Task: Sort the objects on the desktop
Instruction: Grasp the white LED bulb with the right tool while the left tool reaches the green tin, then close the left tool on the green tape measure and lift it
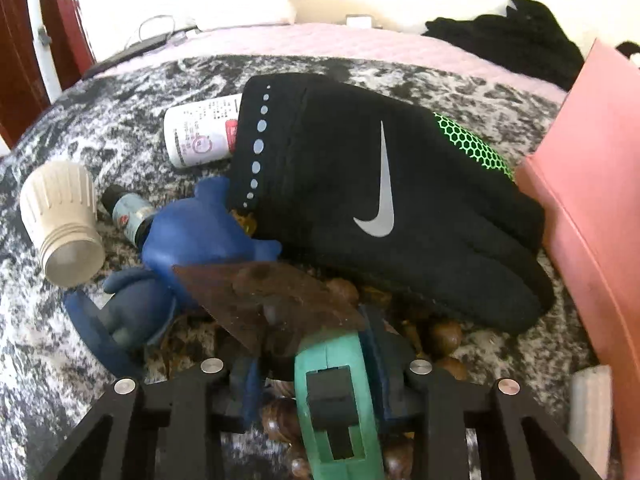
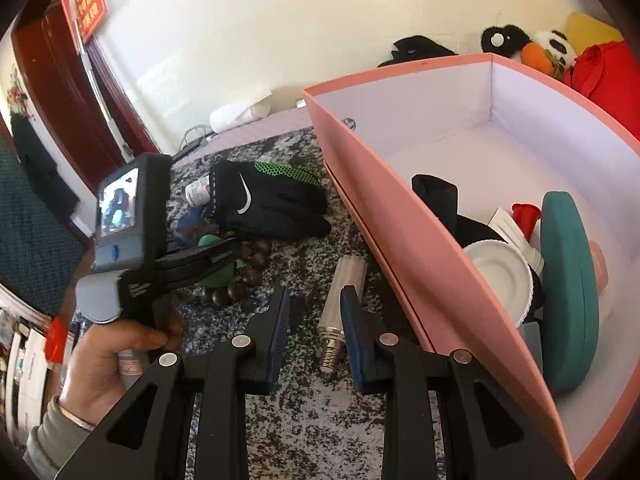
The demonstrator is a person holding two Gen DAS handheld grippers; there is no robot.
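While the left tongs (image 1: 316,364) clamp a green-handled scraper (image 1: 336,392) over brown beads (image 1: 444,336), the right tongs (image 2: 315,312) hang nearly closed and empty above the mottled worktop (image 2: 304,420). Beyond lies a black glove (image 1: 384,200), beside the pink box (image 2: 400,216).
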